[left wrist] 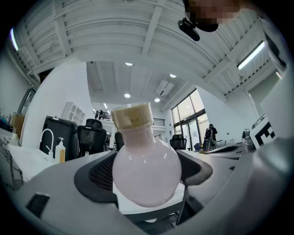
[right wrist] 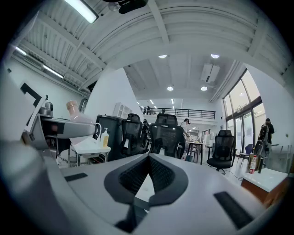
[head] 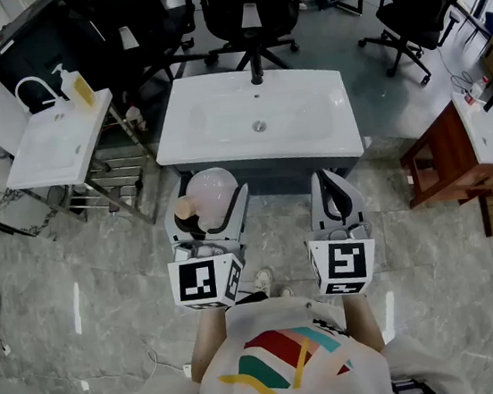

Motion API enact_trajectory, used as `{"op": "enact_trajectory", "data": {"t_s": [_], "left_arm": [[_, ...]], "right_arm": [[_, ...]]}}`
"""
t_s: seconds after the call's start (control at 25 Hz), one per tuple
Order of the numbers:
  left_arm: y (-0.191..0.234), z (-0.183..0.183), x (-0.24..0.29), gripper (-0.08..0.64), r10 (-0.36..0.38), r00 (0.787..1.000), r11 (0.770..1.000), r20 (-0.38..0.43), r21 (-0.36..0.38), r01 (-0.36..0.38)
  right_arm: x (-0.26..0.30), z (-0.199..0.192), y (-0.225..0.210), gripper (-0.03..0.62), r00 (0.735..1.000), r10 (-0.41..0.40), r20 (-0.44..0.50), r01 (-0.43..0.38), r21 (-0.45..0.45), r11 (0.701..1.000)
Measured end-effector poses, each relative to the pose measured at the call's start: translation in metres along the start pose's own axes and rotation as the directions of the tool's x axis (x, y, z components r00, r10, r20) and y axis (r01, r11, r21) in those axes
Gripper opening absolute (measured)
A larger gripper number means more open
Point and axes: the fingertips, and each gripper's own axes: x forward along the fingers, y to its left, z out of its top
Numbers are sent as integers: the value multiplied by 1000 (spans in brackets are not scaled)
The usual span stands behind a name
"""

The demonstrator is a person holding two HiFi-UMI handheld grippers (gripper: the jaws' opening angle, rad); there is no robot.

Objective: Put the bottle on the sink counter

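Pale pink bottle [left wrist: 146,172] is clamped in the wide jaws of the left gripper [head: 212,212], short of the sink table [head: 329,140]. The right gripper [head: 334,191] has its jaws together, empty. That smooth round belly could squirt free!

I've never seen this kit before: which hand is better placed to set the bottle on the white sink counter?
Left. The left tool already grips the bottle, with the sink counter just ahead. The right tool is shut on nothing.
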Motion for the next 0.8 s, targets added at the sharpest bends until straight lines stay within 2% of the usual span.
{"op": "enact_trajectory", "data": {"t_s": [0.52,0.72,0.8], "left_arm": [[12,6,24,420,-30,999,1000,39,-8,30],[23,4,33,420,-34,998,999,45,-20,35],[29,4,37,420,-37,998,999,50,-25,39]], "right_arm": [[18,-3,-7,12,999,-47,-8,47,-18,999],[29,-4,3,12,1000,10,1,-10,38,999],[35,-4,5,12,1000,8,1,-8,23,1000]]}}
